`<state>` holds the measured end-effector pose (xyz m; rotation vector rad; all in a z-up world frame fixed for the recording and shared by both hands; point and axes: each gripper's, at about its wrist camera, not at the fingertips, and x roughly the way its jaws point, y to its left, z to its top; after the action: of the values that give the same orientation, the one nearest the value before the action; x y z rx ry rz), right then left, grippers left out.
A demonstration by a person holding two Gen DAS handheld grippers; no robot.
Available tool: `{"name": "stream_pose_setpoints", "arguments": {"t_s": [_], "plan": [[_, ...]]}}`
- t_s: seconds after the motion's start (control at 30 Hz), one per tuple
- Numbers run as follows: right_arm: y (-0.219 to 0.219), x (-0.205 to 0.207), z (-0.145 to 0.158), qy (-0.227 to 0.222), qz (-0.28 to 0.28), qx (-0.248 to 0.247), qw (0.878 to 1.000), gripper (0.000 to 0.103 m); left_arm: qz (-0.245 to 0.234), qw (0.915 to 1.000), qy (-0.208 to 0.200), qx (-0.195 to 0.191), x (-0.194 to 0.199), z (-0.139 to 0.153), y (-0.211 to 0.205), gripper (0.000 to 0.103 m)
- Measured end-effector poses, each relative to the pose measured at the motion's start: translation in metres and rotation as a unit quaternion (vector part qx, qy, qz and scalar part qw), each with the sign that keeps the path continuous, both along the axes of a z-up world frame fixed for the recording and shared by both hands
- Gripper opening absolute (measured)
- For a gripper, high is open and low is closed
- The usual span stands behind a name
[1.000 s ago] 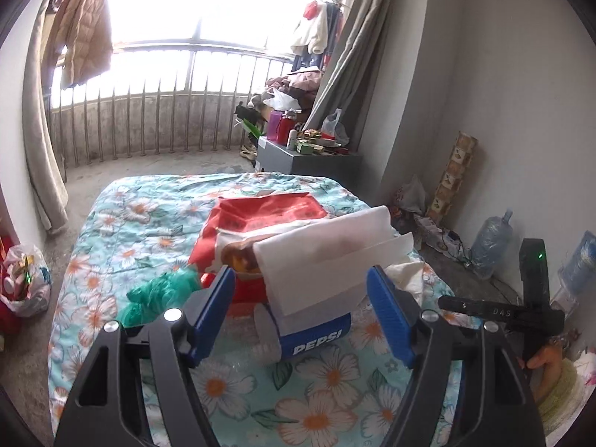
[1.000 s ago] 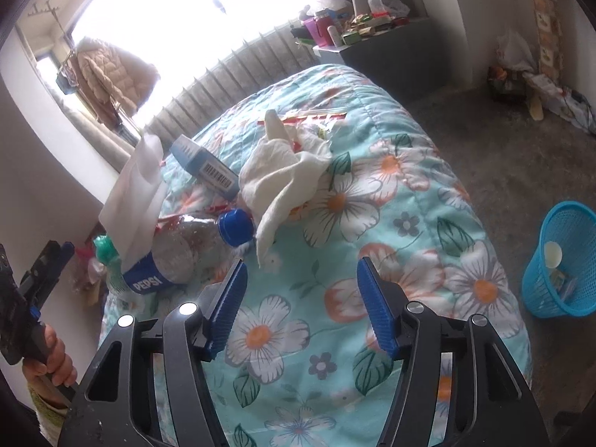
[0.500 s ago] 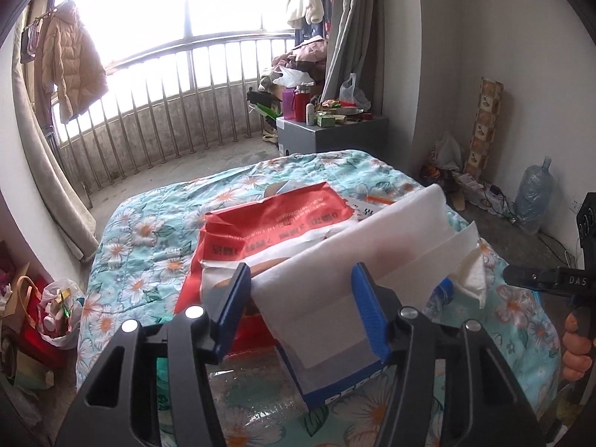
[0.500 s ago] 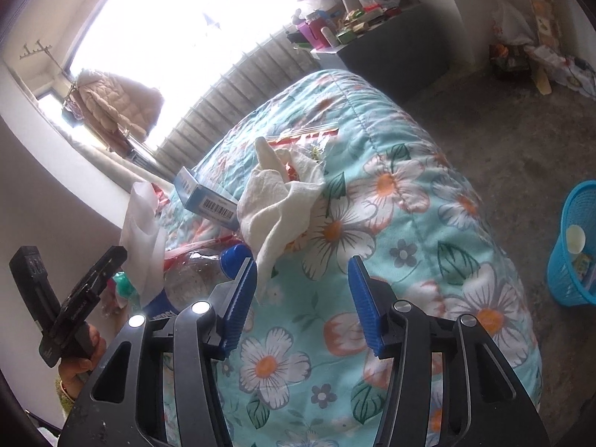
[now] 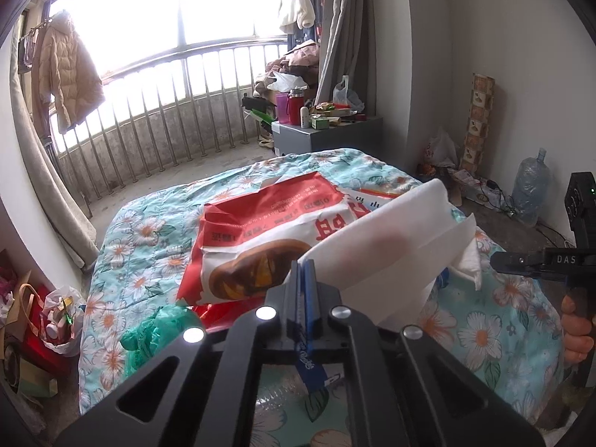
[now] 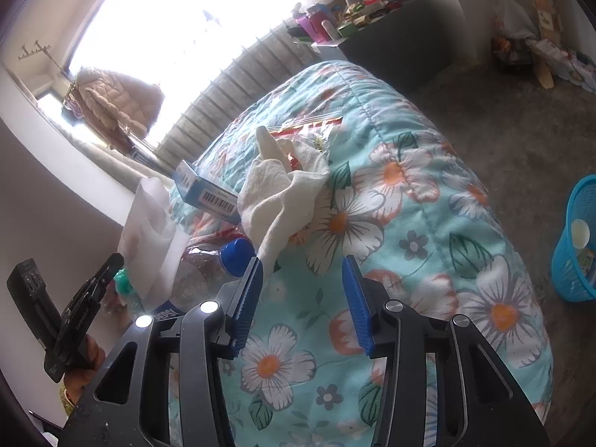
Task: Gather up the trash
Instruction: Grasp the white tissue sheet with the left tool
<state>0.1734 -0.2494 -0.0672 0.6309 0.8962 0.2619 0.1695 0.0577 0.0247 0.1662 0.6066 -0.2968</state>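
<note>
A bed with a floral quilt [image 6: 428, 201] fills a cluttered room with a barred window. A folded white tissue sheet [image 5: 376, 253] is pinched at its lower left corner by the left gripper [image 5: 303, 279], whose jaws have just closed tight on it; the sheet rises up and right from the pads. Under it lie a red-and-white snack bag [image 5: 260, 231] and a Pepsi bottle [image 6: 208, 275], mostly hidden. The right gripper [image 6: 301, 290] hovers partly spread, having just narrowed, nothing between its fingers; a crumpled white cloth [image 6: 283, 193] lies just beyond. A blue basket [image 6: 577, 246] stands on the floor, cut off at the frame edge.
</note>
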Motion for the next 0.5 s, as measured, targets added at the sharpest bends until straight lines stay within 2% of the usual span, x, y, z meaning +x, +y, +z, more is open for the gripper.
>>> {"name": "stream_pose_setpoints", "arguments": {"t_s": [0.17,0.3,0.43,0.5], "plan": [[0.0,-0.001,0.0,0.002,-0.004,0.003,1.0,0.041,-0.04,0.9985,0.014,-0.034,-0.023,0.003,-0.003,0.0],[-0.004,-0.005,-0.001,0.004,-0.009,0.004,1.0,0.041,-0.063,0.994,0.046,-0.076,-0.041,0.002,-0.001,0.0],[-0.009,-0.01,-0.003,0.008,-0.014,0.005,1.0,0.041,-0.107,0.98,0.088,-0.143,-0.065,0.001,0.007,0.0],[-0.012,-0.012,-0.005,0.012,-0.017,0.007,1.0,0.041,-0.139,0.9683,0.114,-0.173,-0.076,-0.002,0.009,0.0]]}}
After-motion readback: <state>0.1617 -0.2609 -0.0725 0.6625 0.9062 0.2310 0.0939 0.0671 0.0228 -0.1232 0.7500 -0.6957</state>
